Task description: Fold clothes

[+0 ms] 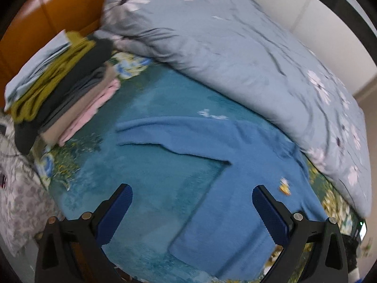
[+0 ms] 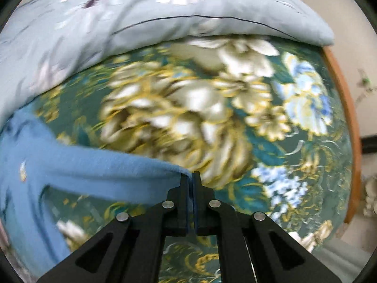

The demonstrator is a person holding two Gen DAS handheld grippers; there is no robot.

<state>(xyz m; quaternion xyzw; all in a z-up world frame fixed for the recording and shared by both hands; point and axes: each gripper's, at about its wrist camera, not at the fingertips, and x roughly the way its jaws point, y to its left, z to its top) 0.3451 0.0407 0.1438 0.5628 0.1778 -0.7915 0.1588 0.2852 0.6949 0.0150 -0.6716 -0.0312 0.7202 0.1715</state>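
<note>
Sweater point(image 1: 235, 188) blue on floral bedsheet point(image 2: 212, 118), right tool point(image 2: 190, 176) clamped on its sleeve, left tool point(image 1: 192, 195) spread apart above it.

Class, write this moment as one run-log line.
left gripper: open above blue sweater | right gripper: shut on sweater sleeve, lifted | folded stack: beside

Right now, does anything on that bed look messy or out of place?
Only the blue garment: it lies unfolded, one sleeve pinched and stretched off the sheet by the right gripper. The folded stack leans but holds.
</note>
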